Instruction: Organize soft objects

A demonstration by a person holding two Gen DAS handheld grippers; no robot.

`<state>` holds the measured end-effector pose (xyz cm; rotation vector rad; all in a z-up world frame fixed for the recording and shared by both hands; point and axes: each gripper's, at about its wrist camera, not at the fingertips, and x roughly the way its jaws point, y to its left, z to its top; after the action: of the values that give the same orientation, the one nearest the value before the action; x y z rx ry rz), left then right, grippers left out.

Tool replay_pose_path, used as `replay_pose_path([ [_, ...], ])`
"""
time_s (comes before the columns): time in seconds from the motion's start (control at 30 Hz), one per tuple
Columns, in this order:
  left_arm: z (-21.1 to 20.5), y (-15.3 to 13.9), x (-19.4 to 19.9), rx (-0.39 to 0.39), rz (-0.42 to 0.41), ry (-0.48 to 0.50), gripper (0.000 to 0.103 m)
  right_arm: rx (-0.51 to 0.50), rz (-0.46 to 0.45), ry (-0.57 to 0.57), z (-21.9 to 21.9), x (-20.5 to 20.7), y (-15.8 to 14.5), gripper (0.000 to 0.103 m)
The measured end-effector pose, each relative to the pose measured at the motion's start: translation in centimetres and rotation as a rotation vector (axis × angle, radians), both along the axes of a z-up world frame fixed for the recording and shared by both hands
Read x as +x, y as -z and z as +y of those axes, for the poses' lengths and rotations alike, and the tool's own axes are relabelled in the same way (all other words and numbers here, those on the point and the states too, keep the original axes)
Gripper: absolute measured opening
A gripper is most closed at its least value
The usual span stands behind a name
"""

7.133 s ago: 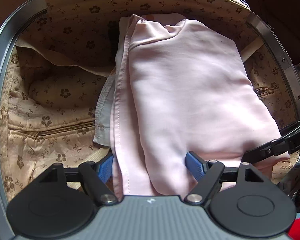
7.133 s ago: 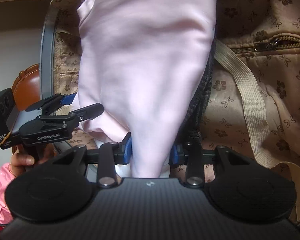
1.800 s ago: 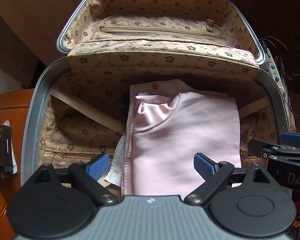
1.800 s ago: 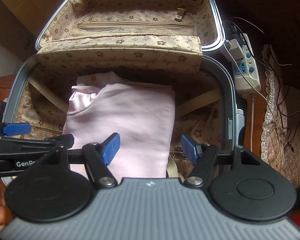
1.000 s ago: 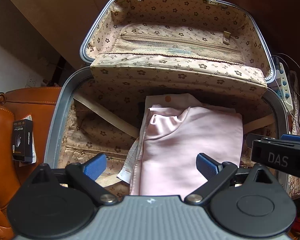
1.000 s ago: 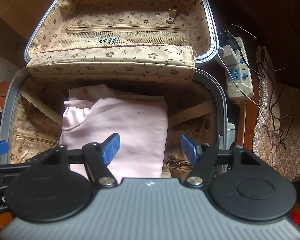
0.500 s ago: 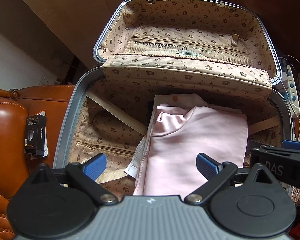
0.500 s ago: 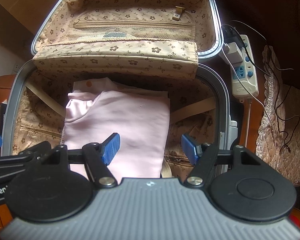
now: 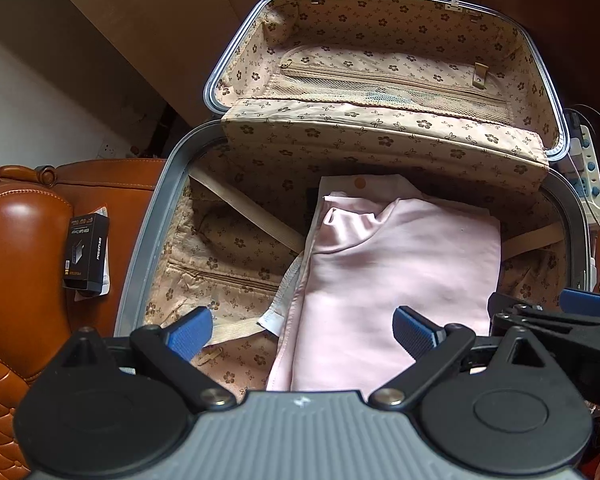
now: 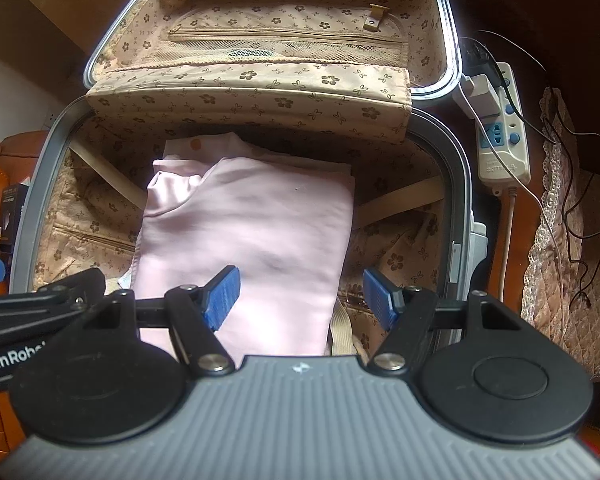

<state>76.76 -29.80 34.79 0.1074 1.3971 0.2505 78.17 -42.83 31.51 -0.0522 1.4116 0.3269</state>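
Note:
A folded pale pink garment [image 9: 400,264] [image 10: 252,232] lies flat in the lower half of an open suitcase [image 9: 148,240] [image 10: 458,168] lined with beige flowered fabric. A white piece with an orange dot pokes out under its far edge. My left gripper [image 9: 302,330] hovers open above the garment's near end, nothing between its blue pads. My right gripper [image 10: 302,294] is open too, above the garment's near right part and holding nothing. Each gripper shows at the edge of the other's view.
The raised lid [image 9: 384,60] has a zipped mesh pocket. Beige elastic straps [image 9: 244,208] lie loose inside. A brown leather seat [image 9: 24,248] with a small black box [image 9: 85,252] is on the left. On the right lie a white power strip [image 10: 500,136] with cables and a lace cloth [image 10: 560,216].
Both grippers let go of the pink garment, opened and drew back and up from the suitcase. In the last second the view keeps widening slightly; the garment stays still.

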Motion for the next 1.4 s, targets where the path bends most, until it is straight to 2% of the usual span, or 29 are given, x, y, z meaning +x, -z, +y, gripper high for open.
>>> replay_pose_path([
  [0.23, 0.4, -0.4, -1.0, -0.005, -0.009, 0.001, 0.099, 0.001, -0.006, 0.004, -0.1, -1.9, -0.2, 0.076],
  [1.4, 3.2, -1.3, -7.7, -0.058, -0.052, 0.125, 0.099, -0.029, -0.053, 0.124, 0.9, -10.5, -1.8, 0.076],
])
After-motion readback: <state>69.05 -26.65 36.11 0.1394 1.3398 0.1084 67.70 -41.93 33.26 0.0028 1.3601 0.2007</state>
